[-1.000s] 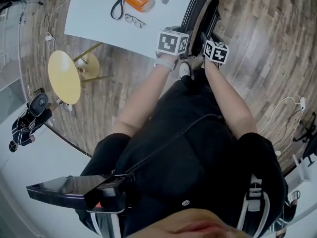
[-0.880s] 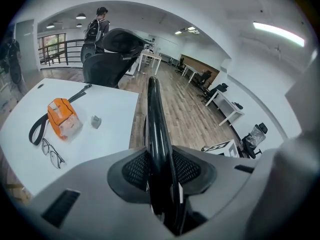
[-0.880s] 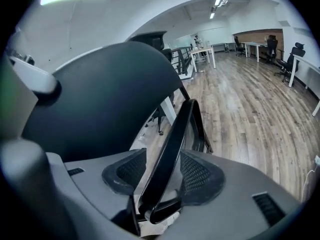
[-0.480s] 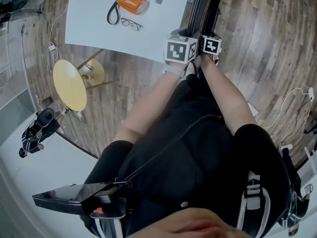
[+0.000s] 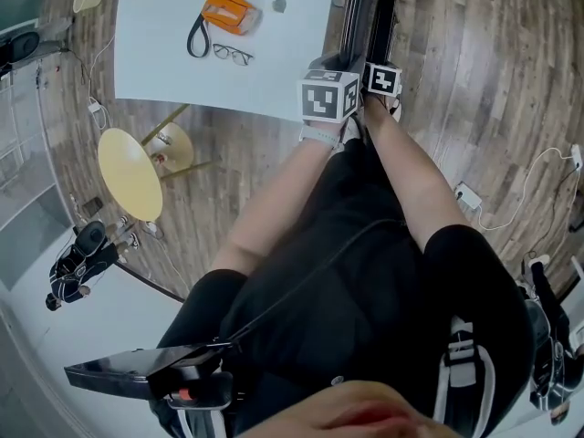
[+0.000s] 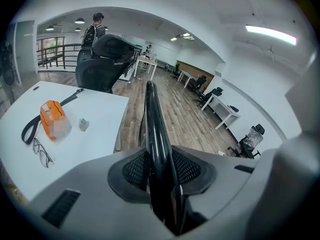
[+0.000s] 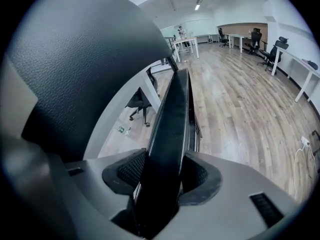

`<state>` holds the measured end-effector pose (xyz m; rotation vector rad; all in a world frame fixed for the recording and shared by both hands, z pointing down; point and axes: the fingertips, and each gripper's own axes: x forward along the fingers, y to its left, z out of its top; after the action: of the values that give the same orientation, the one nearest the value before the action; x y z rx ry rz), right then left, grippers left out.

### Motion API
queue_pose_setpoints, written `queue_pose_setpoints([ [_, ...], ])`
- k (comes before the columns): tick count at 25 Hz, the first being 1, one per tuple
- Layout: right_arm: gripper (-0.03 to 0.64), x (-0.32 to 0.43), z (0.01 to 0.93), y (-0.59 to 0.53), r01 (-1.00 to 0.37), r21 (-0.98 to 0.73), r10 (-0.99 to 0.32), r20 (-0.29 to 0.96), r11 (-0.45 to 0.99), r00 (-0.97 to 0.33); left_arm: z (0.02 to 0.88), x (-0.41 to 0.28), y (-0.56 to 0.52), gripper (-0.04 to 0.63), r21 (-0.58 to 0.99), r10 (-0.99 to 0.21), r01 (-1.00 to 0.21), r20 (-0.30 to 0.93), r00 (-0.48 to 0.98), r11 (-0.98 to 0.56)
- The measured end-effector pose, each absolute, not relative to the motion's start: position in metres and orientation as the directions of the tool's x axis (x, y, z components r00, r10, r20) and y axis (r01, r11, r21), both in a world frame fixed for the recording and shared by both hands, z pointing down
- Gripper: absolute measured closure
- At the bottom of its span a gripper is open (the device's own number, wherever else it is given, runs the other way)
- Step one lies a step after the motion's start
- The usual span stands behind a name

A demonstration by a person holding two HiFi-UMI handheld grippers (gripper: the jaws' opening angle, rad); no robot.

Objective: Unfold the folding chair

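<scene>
The folded black folding chair stands on edge beside the white table. My left gripper is shut on the chair's thin black frame tube, which runs between its pads in the left gripper view. My right gripper sits close beside it on the chair's flat black panel. Its jaws have just been closing, and the panel now fills the gap between the pads. A black padded chair part fills the left of the right gripper view.
An orange pouch with a black strap, glasses and a small grey item lie on the table. A yellow round stool stands to its left. Cables run over the wooden floor at right. Office chairs and a person are beyond.
The two grippers have drawn closer together at the chair's top edge. The right gripper has sunk onto the chair's panel, and the left one has shifted slightly.
</scene>
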<state>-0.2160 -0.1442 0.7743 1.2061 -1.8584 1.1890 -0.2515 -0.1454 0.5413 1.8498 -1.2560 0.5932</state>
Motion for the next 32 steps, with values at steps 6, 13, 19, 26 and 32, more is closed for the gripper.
queue_pose_setpoints([
  [6, 0.417, -0.210, 0.773, -0.147, -0.908, -0.379, -0.375, 0.827, 0.179, -0.419, 0.542, -0.252, -0.146, 0.485, 0.363, -0.531, -0.909, 0.738, 0.416, -0.207],
  [13, 0.422, -0.178, 0.773, -0.153, -0.918, -0.361, -0.414, 0.819, 0.165, -0.397, 0.540, -0.246, -0.147, 0.479, 0.376, -0.534, -0.894, 0.717, 0.448, -0.244],
  [19, 0.422, -0.160, 0.773, -0.154, -0.902, -0.398, -0.417, 0.800, 0.168, -0.431, 0.539, -0.245, -0.149, 0.475, 0.390, -0.529, -0.882, 0.706, 0.471, -0.264],
  [26, 0.423, -0.150, 0.773, -0.153, -0.887, -0.428, -0.428, 0.778, 0.174, -0.460, 0.540, -0.241, -0.148, 0.469, 0.398, -0.536, -0.874, 0.691, 0.486, -0.280],
  [32, 0.423, -0.128, 0.776, -0.151, -0.869, -0.470, -0.439, 0.755, 0.156, -0.487, 0.543, -0.242, -0.149, 0.469, 0.388, -0.531, -0.879, 0.701, 0.477, -0.277],
])
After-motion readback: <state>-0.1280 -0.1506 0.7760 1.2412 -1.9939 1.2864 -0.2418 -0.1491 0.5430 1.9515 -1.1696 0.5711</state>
